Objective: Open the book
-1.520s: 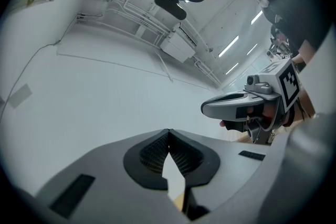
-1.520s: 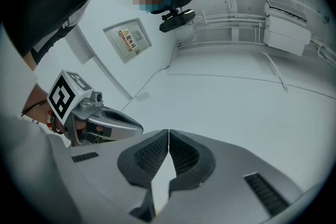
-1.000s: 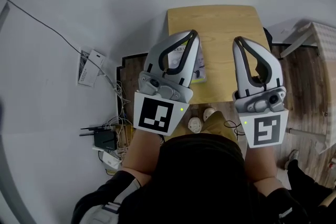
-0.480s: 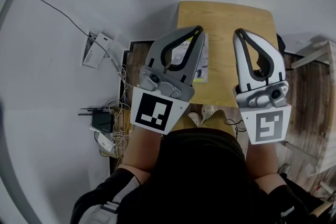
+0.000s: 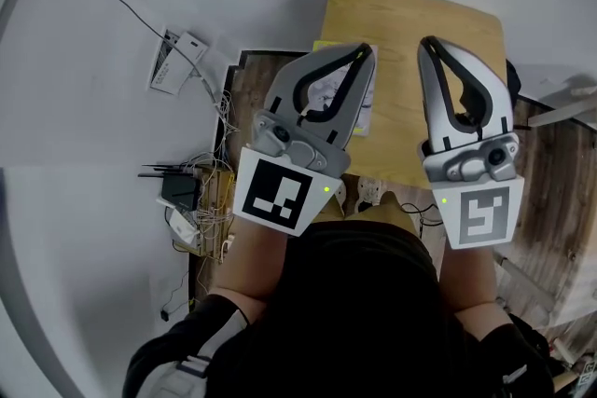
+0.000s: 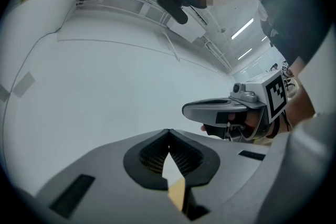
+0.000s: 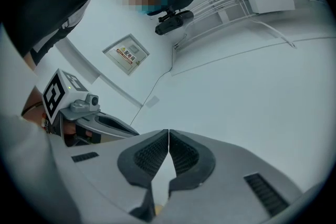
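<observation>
Left gripper (image 5: 365, 51) has its jaws pressed together with nothing between them, and my right gripper (image 5: 428, 44) is closed and empty the same way. Both gripper views look past the touching pads at a bare white wall (image 6: 105, 86). The thin pale book with a yellow-green edge (image 5: 365, 112) lies flat near the left edge of the light wooden desk (image 5: 410, 14), upper middle of the head view, partly overlapped there by the left gripper. It looks closed to me, so I judge the task not yet started: I have to reach the cover, catch its edge and turn it over. At middle left, a black router (image 5: 180, 192) and loose cables (image 5: 210, 219) show.
</observation>
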`<action>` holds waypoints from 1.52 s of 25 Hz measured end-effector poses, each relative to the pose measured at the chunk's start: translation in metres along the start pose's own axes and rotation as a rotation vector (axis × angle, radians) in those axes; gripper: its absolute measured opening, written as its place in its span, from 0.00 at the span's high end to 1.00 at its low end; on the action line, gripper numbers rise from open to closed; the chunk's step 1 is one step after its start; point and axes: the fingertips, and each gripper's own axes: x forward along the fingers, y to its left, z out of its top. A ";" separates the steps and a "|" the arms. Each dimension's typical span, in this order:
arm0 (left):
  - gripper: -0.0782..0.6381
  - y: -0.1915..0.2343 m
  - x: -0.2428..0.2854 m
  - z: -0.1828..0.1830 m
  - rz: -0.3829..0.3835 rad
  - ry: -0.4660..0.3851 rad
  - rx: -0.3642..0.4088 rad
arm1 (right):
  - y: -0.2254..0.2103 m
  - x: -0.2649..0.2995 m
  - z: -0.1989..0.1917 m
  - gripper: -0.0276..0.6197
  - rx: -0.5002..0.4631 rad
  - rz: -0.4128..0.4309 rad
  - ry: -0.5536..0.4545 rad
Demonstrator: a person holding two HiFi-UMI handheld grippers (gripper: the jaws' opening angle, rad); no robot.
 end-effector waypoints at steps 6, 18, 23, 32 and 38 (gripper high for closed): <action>0.88 -0.014 0.004 -0.023 -0.054 0.062 0.018 | 0.005 0.003 -0.014 0.91 0.016 0.024 0.016; 0.88 -0.026 0.013 -0.120 -0.149 0.318 -0.013 | 0.011 0.024 -0.034 0.91 0.028 0.038 0.052; 0.83 -0.041 0.010 -0.163 -0.249 0.443 -0.037 | 0.011 0.025 -0.041 0.91 0.031 0.028 0.068; 0.70 -0.081 -0.001 -0.244 -0.428 0.666 -0.130 | 0.008 0.026 -0.058 0.91 0.031 -0.001 0.107; 0.67 -0.105 -0.013 -0.287 -0.492 0.774 -0.192 | 0.006 0.023 -0.066 0.91 0.030 -0.011 0.126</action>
